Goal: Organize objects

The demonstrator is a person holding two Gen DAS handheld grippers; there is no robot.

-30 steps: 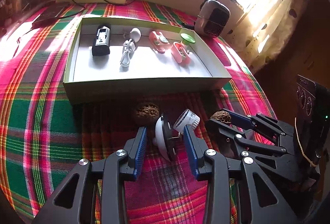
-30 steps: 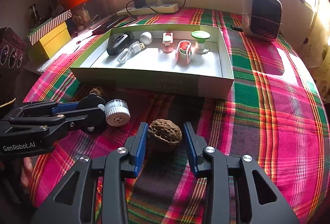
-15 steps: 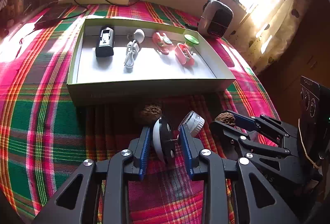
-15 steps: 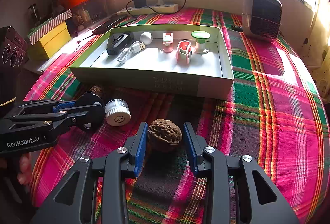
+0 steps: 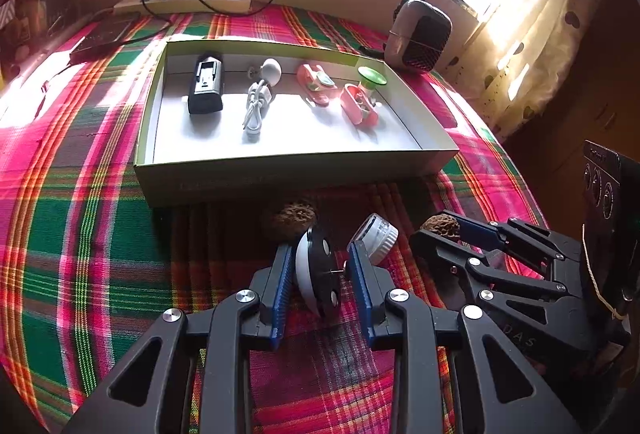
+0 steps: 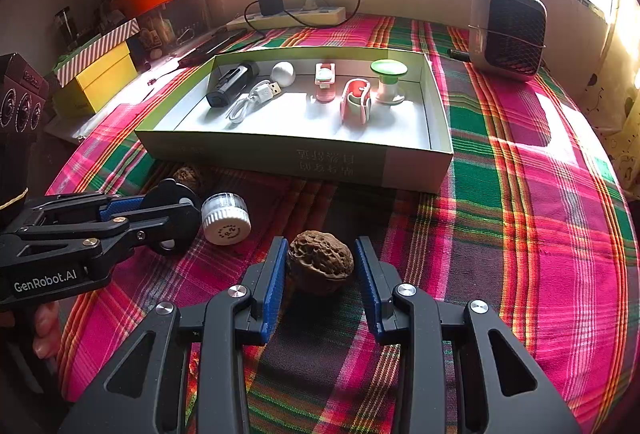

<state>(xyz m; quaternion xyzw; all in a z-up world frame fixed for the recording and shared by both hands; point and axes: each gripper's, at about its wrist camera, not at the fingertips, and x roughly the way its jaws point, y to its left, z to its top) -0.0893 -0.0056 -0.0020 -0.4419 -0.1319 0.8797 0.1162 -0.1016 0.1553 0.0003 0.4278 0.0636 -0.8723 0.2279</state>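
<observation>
My left gripper point(image 5: 320, 266) is shut on a black-and-white round disc gadget point(image 5: 316, 274), held on edge just above the plaid cloth; it also shows in the right wrist view point(image 6: 172, 218). A white round jar point(image 5: 376, 236) lies beside it point(image 6: 226, 218). My right gripper point(image 6: 320, 270) is closed in around a brown walnut point(image 6: 320, 262); its left pad touches, a slight gap shows at the right pad. A second walnut point(image 5: 290, 220) lies by the box front. The open green-rimmed box point(image 5: 280, 170) holds a black device point(image 5: 205, 88), a white cable point(image 5: 256, 106), pink items and a green-topped piece.
A small heater point(image 6: 508, 34) stands at the back right. A power strip with charger point(image 6: 288, 14) lies along the back wall. Yellow and striped boxes point(image 6: 96, 70) sit at the left. A speaker point(image 5: 604, 186) stands at the right.
My left gripper closed on the disc gadget and lifted it slightly. My right gripper narrowed a little around the walnut and stayed in place.
</observation>
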